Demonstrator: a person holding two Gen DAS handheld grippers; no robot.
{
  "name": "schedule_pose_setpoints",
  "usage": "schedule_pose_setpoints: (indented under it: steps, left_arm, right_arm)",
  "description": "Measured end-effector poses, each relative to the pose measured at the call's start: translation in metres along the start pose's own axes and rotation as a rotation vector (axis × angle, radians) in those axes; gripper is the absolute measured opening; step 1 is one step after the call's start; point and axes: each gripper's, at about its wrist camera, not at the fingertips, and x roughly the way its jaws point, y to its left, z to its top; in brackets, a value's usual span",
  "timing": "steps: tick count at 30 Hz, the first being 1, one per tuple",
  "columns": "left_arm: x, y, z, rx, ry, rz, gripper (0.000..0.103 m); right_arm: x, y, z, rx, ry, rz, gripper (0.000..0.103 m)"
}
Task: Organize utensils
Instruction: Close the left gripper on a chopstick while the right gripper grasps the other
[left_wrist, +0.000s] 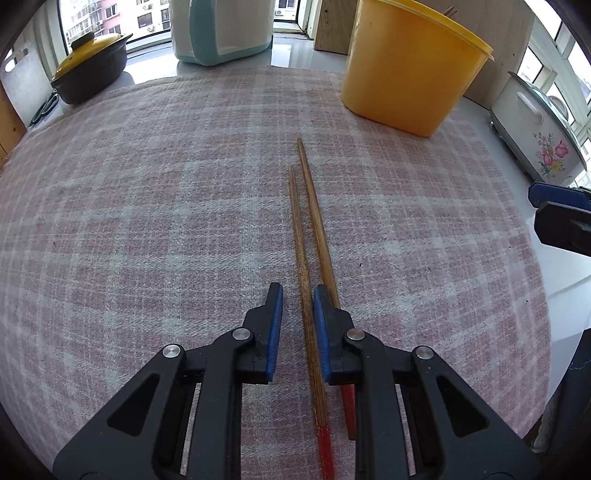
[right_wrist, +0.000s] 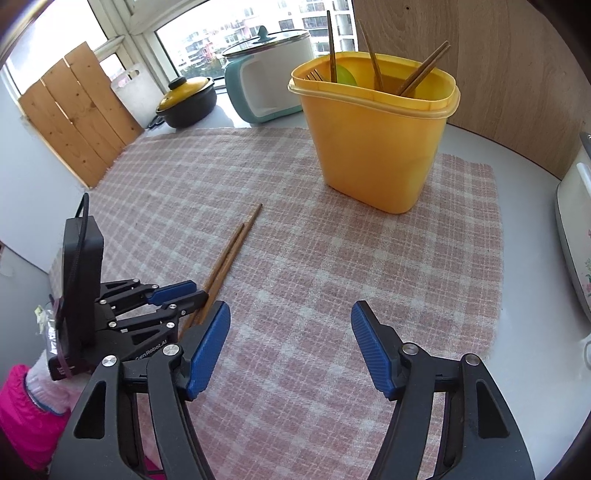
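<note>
Two wooden chopsticks (left_wrist: 301, 236) with red ends lie side by side on the pink checked cloth (left_wrist: 147, 206), pointing at the yellow utensil holder (left_wrist: 410, 70). My left gripper (left_wrist: 297, 295) is open low over them, with one chopstick between its blue pads and the other under the right finger. In the right wrist view the chopsticks (right_wrist: 232, 251) and the left gripper (right_wrist: 184, 291) show at the left. The holder (right_wrist: 373, 140) contains several chopsticks, a fork and a green spoon. My right gripper (right_wrist: 290, 314) is open wide and empty above the cloth.
A yellow-lidded black pot (right_wrist: 186, 99), a teal-and-white cooker (right_wrist: 266, 74) and a white cutting board (right_wrist: 135, 92) stand at the back by the window. A floral white appliance (left_wrist: 535, 129) sits on the right. A wooden panel (right_wrist: 517, 81) stands behind the holder.
</note>
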Motion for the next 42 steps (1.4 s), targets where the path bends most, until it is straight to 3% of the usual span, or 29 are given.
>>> schedule_pose_setpoints:
  steps: [5,10,17,29,36,39,42]
  left_arm:
    - [0.002,0.005,0.004,-0.002,-0.003,0.009,0.006]
    - [0.000,0.020,0.002,-0.029,-0.005,0.005,0.005]
    - [-0.007,0.047,-0.004,-0.095,-0.010,-0.010,0.005]
    - [-0.015,0.072,-0.014,-0.165,-0.024,-0.007,0.005]
    - [-0.016,0.081,-0.013,-0.191,-0.028,-0.001,0.005]
    - [-0.016,0.084,-0.012,-0.203,-0.028,0.001,0.005]
    - [-0.017,0.086,-0.013,-0.210,-0.027,0.001,0.005]
  right_arm:
    - [0.015,0.011,0.001,0.010,0.033,0.003,0.060]
    - [0.039,0.021,0.008,0.038,0.083,0.027,0.049]
    - [0.081,0.039,0.022,0.057,0.171,0.045,0.042]
    - [0.129,0.066,0.047,0.027,0.268,-0.016,0.034]
    - [0.143,0.092,0.055,-0.081,0.282,-0.092,0.028]
    - [0.147,0.107,0.054,-0.184,0.285,-0.156,0.019]
    - [0.148,0.111,0.055,-0.223,0.305,-0.145,0.011]
